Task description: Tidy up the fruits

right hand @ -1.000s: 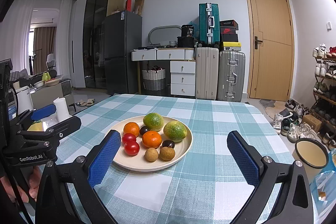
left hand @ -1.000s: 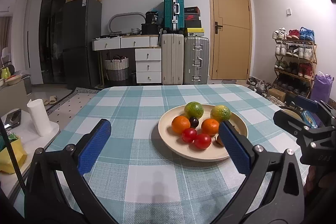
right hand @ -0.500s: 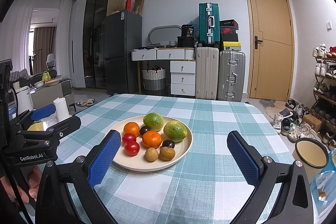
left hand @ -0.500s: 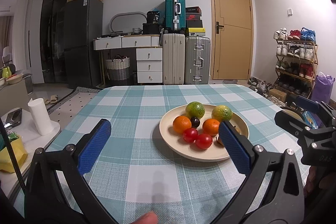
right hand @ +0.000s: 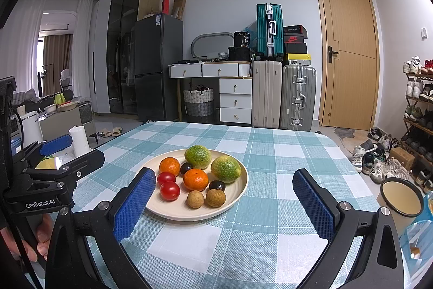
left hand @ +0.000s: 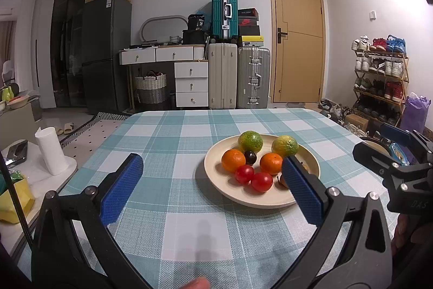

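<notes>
A cream plate (right hand: 238,190) (left hand: 216,180) sits on the checked table. It holds two green citrus fruits (right hand: 198,156), two oranges (right hand: 196,179), two red tomatoes (right hand: 170,190), two dark plums (right hand: 217,185) and two brown longans (right hand: 215,198). My left gripper (left hand: 213,187) is open and empty, above the table left of the plate. My right gripper (right hand: 226,201) is open and empty, with the near side of the plate showing between its fingers. Each gripper shows in the other's view, the right one (left hand: 392,161) and the left one (right hand: 54,167).
The teal checked tablecloth (right hand: 270,153) covers the table. A paper roll (left hand: 51,151) stands on a side table at the left. A round cream dish (right hand: 402,197) lies off the table's right edge. Suitcases, drawers and a shoe rack stand behind.
Both grippers have stayed almost still. A fingertip has come into the bottom edge of the left wrist view.
</notes>
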Tool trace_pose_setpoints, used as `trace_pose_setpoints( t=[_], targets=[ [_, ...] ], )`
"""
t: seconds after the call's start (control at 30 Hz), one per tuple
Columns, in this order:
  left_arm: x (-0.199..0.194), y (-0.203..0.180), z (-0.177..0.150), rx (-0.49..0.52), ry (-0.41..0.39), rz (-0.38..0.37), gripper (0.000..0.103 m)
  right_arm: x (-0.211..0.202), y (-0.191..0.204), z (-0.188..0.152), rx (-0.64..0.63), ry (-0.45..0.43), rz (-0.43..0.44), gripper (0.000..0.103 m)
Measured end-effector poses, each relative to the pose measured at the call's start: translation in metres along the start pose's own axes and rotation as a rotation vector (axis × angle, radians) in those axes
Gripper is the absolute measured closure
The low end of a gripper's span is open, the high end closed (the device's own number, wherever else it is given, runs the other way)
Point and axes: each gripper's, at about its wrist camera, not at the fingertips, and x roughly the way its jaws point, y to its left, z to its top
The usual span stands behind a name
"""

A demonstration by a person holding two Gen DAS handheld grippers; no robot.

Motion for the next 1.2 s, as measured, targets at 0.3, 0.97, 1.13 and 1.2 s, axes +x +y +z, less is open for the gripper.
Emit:
trace_pose_setpoints(
  t=[0.3,0.97,1.13,1.2],
  targets=[
    [0.0,0.0,0.0001,0.0,0.0,0.0,0.001,0.0001,-0.0001,0.0,0.0,0.0,0.0,0.0],
    [0.0019,0.0007,-0.0026,-0.004,0.004,0.006,0.001,-0.0001,0.0,0.0001,0.0,0.0,0.0,0.0],
    [0.0006,0.0012,-0.004,-0.001,0.002,0.003,0.001,0.0,-0.0002,0.0001,0.001,0.0,0.0,0.0],
    [-0.0001,0.0011,-0.0051,0.003,-0.001,0.0,0.001,-0.0001,-0.0002,0.0001,0.001,0.0,0.0,0.0]
  ],
)
